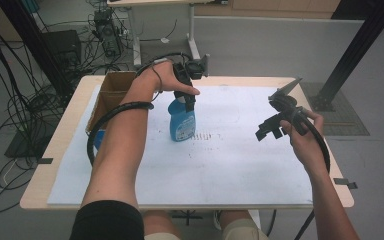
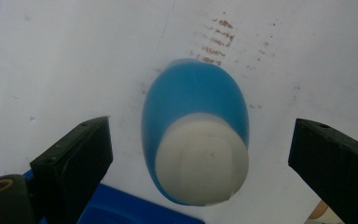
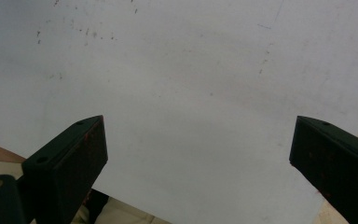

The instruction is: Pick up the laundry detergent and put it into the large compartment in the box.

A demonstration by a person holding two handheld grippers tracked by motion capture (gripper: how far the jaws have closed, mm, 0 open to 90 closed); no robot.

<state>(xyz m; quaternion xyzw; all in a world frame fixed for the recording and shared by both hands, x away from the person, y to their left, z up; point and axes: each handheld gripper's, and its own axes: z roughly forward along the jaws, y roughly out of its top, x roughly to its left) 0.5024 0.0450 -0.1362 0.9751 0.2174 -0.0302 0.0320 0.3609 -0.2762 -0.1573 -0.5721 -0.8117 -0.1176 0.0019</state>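
Note:
A blue spray bottle (image 1: 182, 121) with a white top stands upright on the white sheet (image 1: 230, 165), left of the middle. My left gripper (image 1: 189, 100) points straight down over the bottle's top. From the left gripper view, the white top (image 2: 201, 161) sits between the two black jaws, which stand wide apart and do not touch it, so my left gripper (image 2: 200, 135) is open. At the table's right side a hand holds my right gripper (image 1: 268, 131) above the sheet. My right gripper (image 3: 198, 135) is open, with bare sheet under it.
An open cardboard box (image 1: 111, 92) stands at the table's back left, with something blue (image 1: 98, 140) beside it. Brown smudges (image 1: 205, 136) mark the sheet right of the bottle. The wooden table edge (image 1: 55, 150) frames the sheet. A black post (image 1: 355, 50) rises behind at the right.

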